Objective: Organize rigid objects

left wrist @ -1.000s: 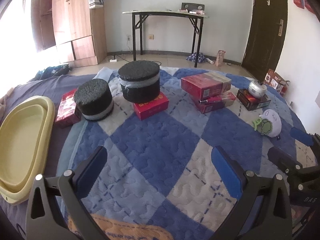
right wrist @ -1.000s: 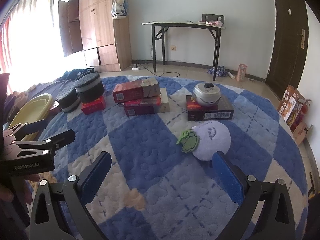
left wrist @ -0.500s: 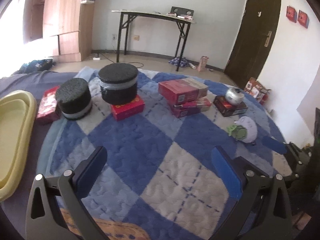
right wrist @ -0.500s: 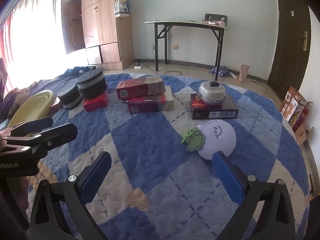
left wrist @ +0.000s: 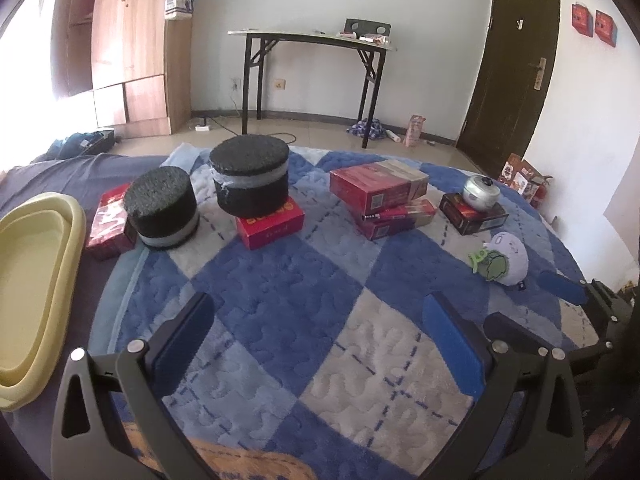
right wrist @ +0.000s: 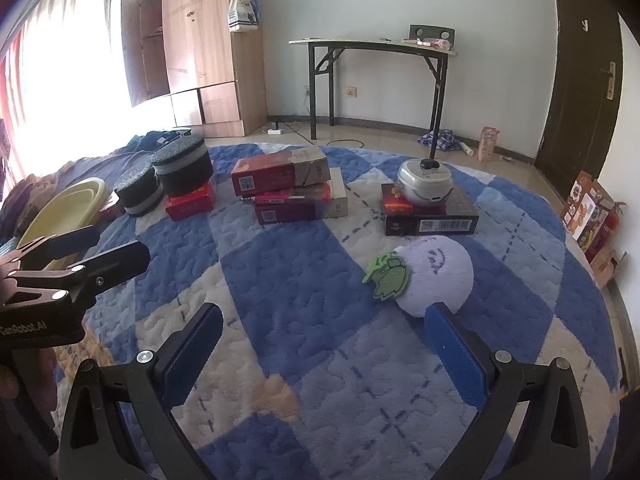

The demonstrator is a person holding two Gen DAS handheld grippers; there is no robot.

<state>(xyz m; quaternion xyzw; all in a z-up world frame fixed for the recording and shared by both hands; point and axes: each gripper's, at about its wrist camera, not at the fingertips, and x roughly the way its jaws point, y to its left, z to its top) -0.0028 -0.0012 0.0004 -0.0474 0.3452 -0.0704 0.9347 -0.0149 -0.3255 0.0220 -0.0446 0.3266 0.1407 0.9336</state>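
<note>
- Left gripper hangs over the blue-and-white checked rug, its blue pads spread wide with nothing between them.
- Right gripper is likewise spread wide and empty; the plush lies just past its right pad.
- In the right view the left gripper shows at the left edge, over the rug's near left part; whether it touches the rug I cannot tell.
- A broad stretch of bare rug lies between both grippers and the row of things farther back.
- Far left, a yellow tub sits off the rug's edge on a dark cloth.
- A red pack lies beside the tub, with a short black foam drum touching its right side.
- A taller foam drum stands on a red box.
- Mid-row, two long red boxes are stacked, the top one skewed, with a pen-like stick poking out between them.
- To the right, a small metal pot sits on a dark box, near the rug's far edge.
- The plush lies alone in front of the dark box, apart from it.
- Beyond the rug: tile floor, a black-legged table, a wooden wardrobe and a dark door.
- Printed cartons lean by the wall just off the rug's right edge.
</note>
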